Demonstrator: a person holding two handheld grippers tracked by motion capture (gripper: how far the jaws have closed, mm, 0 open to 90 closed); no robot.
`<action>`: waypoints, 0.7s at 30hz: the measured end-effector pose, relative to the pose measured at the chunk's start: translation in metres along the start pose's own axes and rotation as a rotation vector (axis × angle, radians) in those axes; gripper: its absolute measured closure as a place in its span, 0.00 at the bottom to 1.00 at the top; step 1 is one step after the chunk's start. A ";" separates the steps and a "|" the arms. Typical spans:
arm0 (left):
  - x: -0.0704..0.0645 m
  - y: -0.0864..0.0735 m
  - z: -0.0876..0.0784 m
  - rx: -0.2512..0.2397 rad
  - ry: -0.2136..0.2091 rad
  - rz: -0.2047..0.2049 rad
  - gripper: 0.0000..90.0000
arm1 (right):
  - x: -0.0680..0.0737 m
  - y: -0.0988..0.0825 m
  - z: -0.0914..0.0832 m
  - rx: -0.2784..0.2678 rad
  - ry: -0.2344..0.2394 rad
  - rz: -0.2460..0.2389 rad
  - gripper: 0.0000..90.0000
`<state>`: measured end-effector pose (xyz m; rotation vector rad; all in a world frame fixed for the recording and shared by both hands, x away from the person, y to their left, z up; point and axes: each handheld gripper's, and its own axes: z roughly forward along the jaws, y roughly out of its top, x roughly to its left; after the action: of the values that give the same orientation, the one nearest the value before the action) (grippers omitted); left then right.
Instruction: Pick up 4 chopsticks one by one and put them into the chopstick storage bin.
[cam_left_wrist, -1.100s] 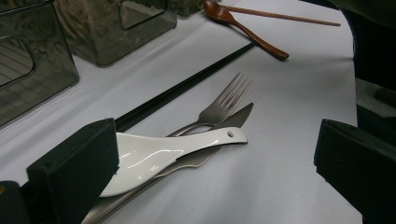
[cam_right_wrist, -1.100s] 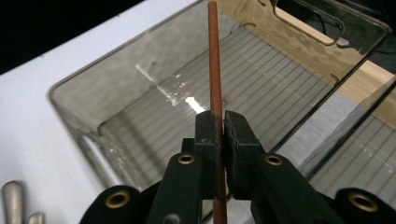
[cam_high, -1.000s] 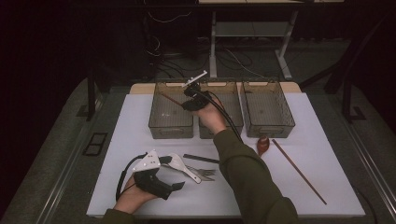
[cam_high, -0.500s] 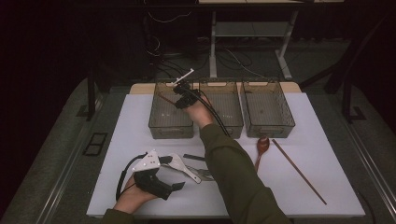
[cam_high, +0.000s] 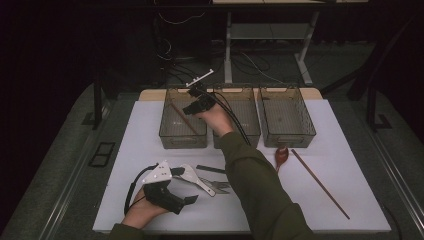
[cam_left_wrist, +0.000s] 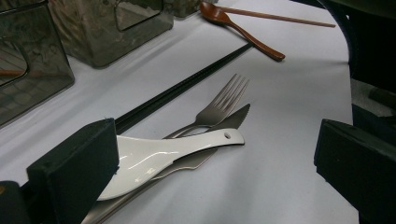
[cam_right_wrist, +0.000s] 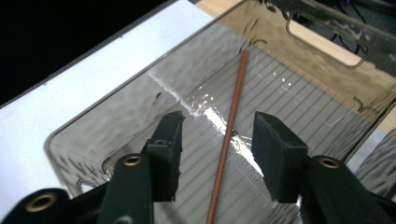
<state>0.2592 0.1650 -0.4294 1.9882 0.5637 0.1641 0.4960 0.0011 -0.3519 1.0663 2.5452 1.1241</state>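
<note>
My right gripper (cam_high: 191, 108) hovers over the left clear bin (cam_high: 182, 141). Its jaws have just been opening and stand apart. In the right gripper view a brown chopstick (cam_right_wrist: 233, 112) lies loose on the bin floor below the gap of the right gripper (cam_right_wrist: 217, 135), touching neither pad. From above, the chopstick (cam_high: 181, 118) lies slantwise in that bin. My left gripper (cam_high: 187, 186) rests open at the front left of the white mat. Between its jaws (cam_left_wrist: 219, 163) lie a white spoon (cam_left_wrist: 163, 154), a fork (cam_left_wrist: 224, 100) and a knife (cam_left_wrist: 238, 116), all unheld.
A black chopstick (cam_left_wrist: 187, 84) lies behind the cutlery pile. A brown wooden spoon (cam_high: 281, 156) and a second brown chopstick (cam_high: 320, 184) lie on the mat's right half. The middle bin (cam_high: 250, 132) and right bin (cam_high: 287, 139) stand beside the left one.
The right gripper held the brown chopstick above the bins, lowered it over the left bin and opened. The chopstick now lies in that bin. The left hand stayed put.
</note>
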 end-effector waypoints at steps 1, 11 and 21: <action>0.000 0.000 0.000 0.001 0.000 0.001 0.00 | 0.000 0.000 -0.003 -0.006 0.002 -0.004 0.56; 0.001 0.000 0.000 0.004 0.002 0.006 0.00 | 0.004 -0.017 -0.036 -0.067 0.047 -0.053 0.49; 0.001 -0.001 0.000 0.006 0.001 -0.004 0.00 | -0.003 -0.051 -0.074 -0.083 0.049 -0.081 0.43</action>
<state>0.2600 0.1655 -0.4307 1.9926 0.5690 0.1617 0.4403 -0.0679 -0.3363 0.9191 2.5287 1.2370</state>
